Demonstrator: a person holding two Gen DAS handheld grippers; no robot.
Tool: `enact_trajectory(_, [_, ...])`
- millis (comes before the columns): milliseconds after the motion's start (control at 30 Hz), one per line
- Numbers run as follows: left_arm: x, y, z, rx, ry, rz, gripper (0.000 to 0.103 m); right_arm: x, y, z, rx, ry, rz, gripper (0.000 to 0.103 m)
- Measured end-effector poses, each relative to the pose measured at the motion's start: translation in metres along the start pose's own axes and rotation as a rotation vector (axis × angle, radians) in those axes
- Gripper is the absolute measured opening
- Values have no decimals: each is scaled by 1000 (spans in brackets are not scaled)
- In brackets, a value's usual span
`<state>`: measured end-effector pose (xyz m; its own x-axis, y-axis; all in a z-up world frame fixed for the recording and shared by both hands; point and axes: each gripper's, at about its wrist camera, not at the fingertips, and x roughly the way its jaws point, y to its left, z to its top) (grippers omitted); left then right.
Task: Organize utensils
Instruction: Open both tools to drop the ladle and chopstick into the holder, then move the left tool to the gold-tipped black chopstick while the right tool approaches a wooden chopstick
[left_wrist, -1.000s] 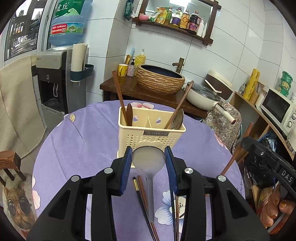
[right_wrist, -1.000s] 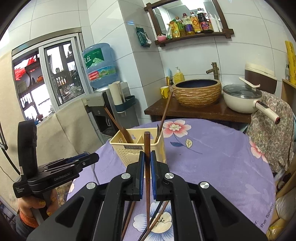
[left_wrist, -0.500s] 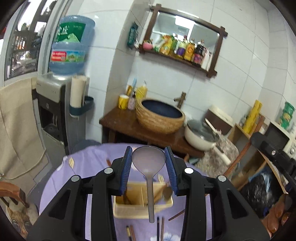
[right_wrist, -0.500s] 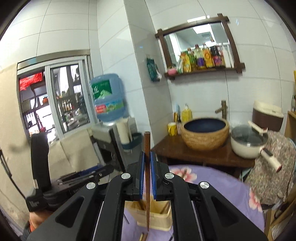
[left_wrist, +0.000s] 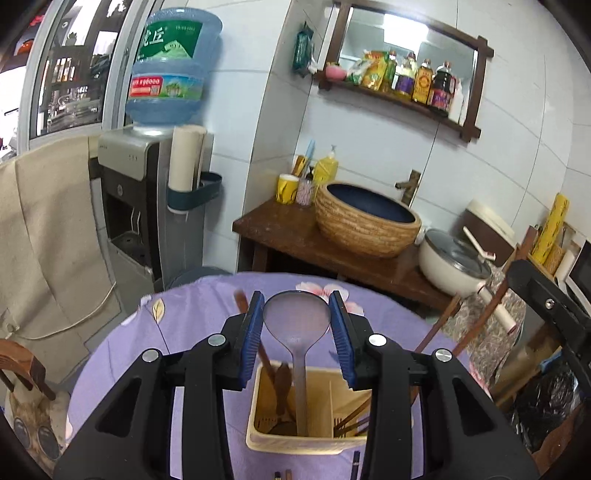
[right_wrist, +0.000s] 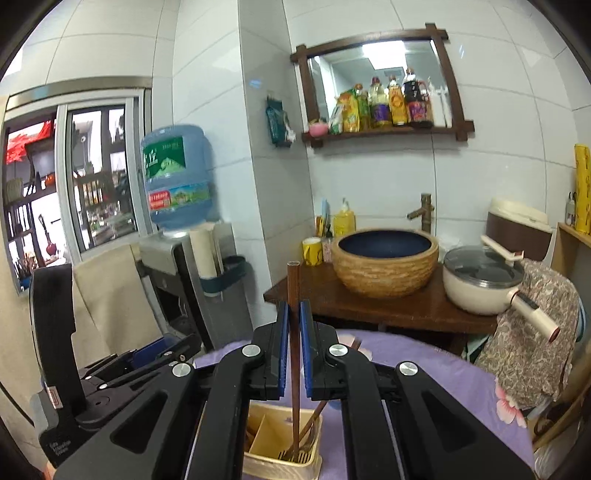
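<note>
**Caddy takes a ladle and a chopstick at once**

Caddy (left_wrist: 303, 439) sits low and centre in both views, a cream plastic box with inner dividers, standing on the purple flowered tablecloth (left_wrist: 122, 354). Two grippers are over it, one utensil apiece. The left gripper (left_wrist: 296, 332) clamps the round grey bowl of a ladle (left_wrist: 296, 319) between its blue pads, bowl up, translucent handle hanging straight down into the caddy's middle section. A brown wooden spoon (left_wrist: 282, 384) already stands just left of that handle, and several brown sticks lean in the right-hand section. The right gripper (right_wrist: 294, 354) is squeezed nearly shut on one dark brown chopstick (right_wrist: 294, 332), upright, its lower end inside the caddy. Both grippers tilt downward. At lower left of the right view, the left gripper's black body shows side-on.
</note>
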<state>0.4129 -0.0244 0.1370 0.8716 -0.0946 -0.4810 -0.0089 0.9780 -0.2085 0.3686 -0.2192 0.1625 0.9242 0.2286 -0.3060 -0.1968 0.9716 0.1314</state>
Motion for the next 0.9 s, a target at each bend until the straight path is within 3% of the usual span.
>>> enact_trajectory(300, [22,8,-44,27,59,26,36,19,-1,-40,-6,50,-33,7])
enact_trajectory(533, [28,8,-56,40,86,6,38,15,-1,-44,-26,32,-35,7])
enact_trajectory(567, [26,7,-56,42,85,-1,40,14,-2,-43,-21,27,-34,11])
enact_trajectory(633, [21,7,-57,40,70,-6,58,8,-6,-41,-8,5,-39,23])
enact_trajectory(667, [16,7,-58,41,55,-6,62,5,-8,-40,-1,-3,-39,32])
enact_trajectory(767, [-3,8,-62,61,26,-10,65,-8,-12,-43,-2,-18,-32,35])
enact_trajectory(900, [-32,17,-75,45,3,-33,78,-32,-16,-56,-18,-33,-41,54])
